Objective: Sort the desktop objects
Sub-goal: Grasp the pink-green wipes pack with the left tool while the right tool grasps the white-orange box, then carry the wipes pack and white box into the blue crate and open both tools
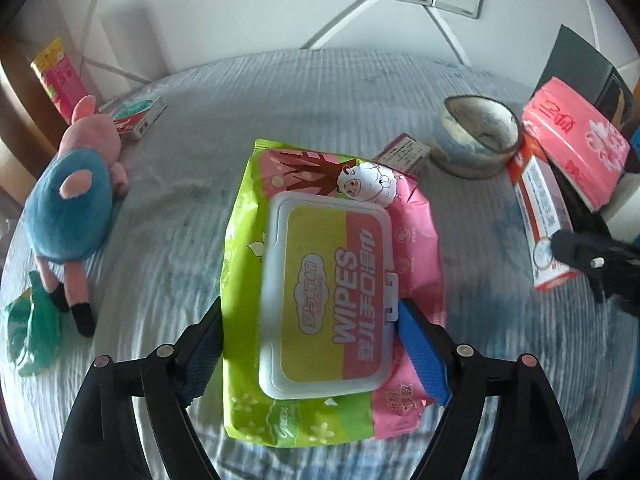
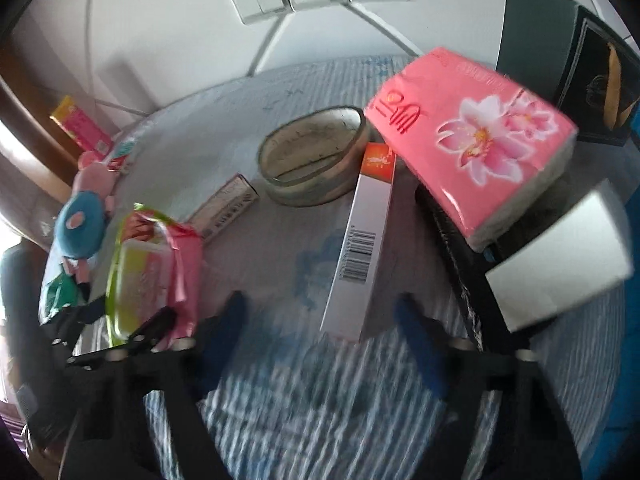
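While a plush pig (image 1: pixel 76 200) lies at the left of the striped cloth (image 1: pixel 168 240), the left gripper (image 1: pixel 310 350) has its 2 blue pads clamped on a wipes pack (image 1: pixel 320 292) at the middle. Rightward, a ceramic bowl (image 1: pixel 478 136) sits beside a long box (image 2: pixel 360 240) and a pink tissue pack (image 2: pixel 472 136), and the right gripper (image 2: pixel 320 316) hangs with jaws apart around nothing.

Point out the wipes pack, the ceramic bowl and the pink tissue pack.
wipes pack (image 1: pixel 324 300): left wrist view, white lid label.
ceramic bowl (image 2: pixel 316 160): right wrist view, inner base.
pink tissue pack (image 2: pixel 480 140): right wrist view, printed flower.
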